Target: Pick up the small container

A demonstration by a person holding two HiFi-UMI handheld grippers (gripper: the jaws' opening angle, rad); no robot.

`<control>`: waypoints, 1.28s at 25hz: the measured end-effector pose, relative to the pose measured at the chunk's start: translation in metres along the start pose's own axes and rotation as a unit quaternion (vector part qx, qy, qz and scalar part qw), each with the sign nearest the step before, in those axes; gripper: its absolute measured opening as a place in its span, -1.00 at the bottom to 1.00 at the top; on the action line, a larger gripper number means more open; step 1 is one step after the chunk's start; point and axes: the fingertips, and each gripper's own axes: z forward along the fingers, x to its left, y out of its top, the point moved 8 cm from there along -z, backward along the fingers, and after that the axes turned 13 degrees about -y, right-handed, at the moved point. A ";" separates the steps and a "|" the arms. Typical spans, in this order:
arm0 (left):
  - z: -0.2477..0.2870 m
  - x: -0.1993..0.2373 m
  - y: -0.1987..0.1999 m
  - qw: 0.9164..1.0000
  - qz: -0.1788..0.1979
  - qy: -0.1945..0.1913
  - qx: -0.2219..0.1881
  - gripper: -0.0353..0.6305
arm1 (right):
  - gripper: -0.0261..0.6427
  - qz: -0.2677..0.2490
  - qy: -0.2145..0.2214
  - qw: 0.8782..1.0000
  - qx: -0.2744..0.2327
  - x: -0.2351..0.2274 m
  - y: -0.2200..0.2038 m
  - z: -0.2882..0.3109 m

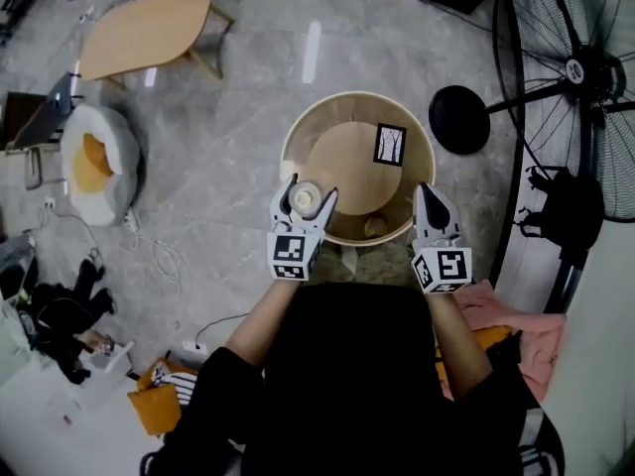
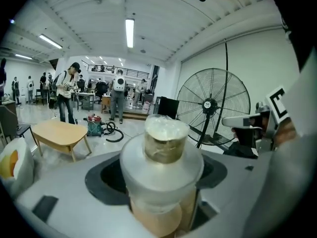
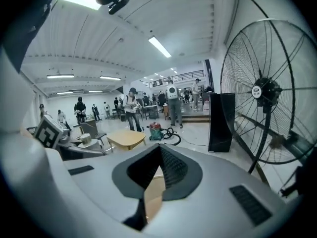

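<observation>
The small container is a round, pale, translucent jar with a whitish lid. My left gripper is shut on it and holds it above the near left rim of the round wooden table. The left gripper view shows the jar upright between the jaws, filling the centre. My right gripper hovers over the table's near right rim. Its jaws meet at the tips with nothing between them.
A black-and-white marker card lies on the table's raised inner disc. A small round object sits on the lower tier. A large standing fan and its black base are at the right. A low wooden table and a cushion are at the left.
</observation>
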 end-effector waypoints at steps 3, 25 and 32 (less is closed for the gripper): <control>-0.023 -0.010 0.019 1.000 0.011 -0.002 -0.006 0.20 | -0.88 -0.015 -0.016 1.000 -0.005 0.011 0.022 -0.010; -0.074 -0.033 0.078 0.995 0.060 -0.019 -0.074 0.20 | -0.88 -0.028 -0.039 0.997 -0.064 0.050 0.070 -0.048; -0.071 -0.028 0.081 0.995 0.059 -0.027 -0.075 0.20 | -0.88 -0.031 -0.042 0.996 -0.067 0.053 0.072 -0.046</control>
